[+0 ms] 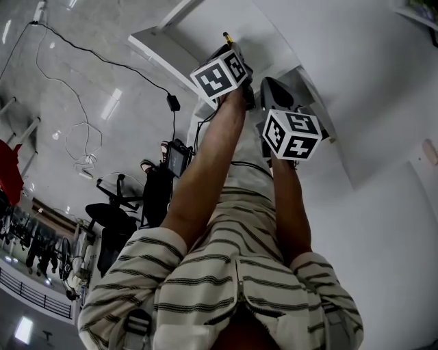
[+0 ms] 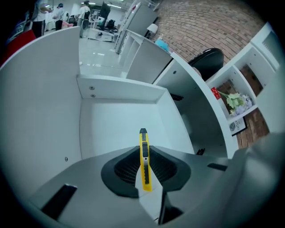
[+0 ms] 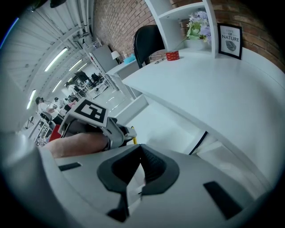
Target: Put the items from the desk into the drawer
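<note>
Left gripper (image 2: 143, 153) is clamping a knife (image 2: 144, 171) over the open drawer (image 2: 116, 129), presumably for lowering in; right gripper (image 3: 140, 149) is waiting closed, empty.

Framed sign (image 3: 230, 40) on white tabletop (image 3: 209, 89), beside flowers (image 3: 196, 24), reads "OF NATURE" in black capitals. Finer print beneath too small to make out.

Red brick wall (image 3: 120, 22) at the back, white shelf unit (image 3: 176, 11) with flowers (image 3: 196, 26) and 1 framed sign (image 3: 230, 40), black chair (image 3: 147, 40) past the white desk (image 3: 213, 89). Glossy pale floor (image 1: 68, 82) with loose cables (image 1: 76, 140), long ceiling strip lights (image 3: 58, 58).
</note>
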A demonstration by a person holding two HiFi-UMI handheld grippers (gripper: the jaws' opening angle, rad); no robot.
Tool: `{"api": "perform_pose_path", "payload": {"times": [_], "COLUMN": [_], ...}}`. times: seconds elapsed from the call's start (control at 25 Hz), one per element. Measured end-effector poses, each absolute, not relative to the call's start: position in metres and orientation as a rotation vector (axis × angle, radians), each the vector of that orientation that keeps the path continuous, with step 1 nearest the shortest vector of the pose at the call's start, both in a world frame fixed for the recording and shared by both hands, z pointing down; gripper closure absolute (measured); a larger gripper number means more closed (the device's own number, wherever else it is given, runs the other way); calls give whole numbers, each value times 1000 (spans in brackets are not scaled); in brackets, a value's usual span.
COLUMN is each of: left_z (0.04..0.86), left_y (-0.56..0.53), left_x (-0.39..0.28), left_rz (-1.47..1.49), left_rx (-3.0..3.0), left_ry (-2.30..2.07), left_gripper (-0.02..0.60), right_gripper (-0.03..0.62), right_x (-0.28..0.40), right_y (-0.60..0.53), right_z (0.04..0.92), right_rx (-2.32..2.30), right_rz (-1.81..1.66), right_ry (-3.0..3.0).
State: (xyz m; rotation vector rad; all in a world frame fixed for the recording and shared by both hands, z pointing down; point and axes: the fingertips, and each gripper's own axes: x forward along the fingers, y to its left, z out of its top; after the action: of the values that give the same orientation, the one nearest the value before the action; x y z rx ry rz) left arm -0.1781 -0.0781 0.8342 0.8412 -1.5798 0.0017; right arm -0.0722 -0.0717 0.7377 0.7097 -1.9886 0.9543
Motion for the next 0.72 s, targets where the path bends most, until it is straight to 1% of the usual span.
{"api": "perform_pose_path", "payload": {"times": [0.72], "left_z": [872], "left_y": [-80], "left_x": [-176], "left_rz": [-62], "left_rx": [722], "left_ry": [-1564], "left_gripper": [515], "right_gripper": [582], "right_x": [-65], "right_y": [-73], "right_z": [743], "right_rx": [720], "right_rz": [963], "right_ry": [-1968]}}
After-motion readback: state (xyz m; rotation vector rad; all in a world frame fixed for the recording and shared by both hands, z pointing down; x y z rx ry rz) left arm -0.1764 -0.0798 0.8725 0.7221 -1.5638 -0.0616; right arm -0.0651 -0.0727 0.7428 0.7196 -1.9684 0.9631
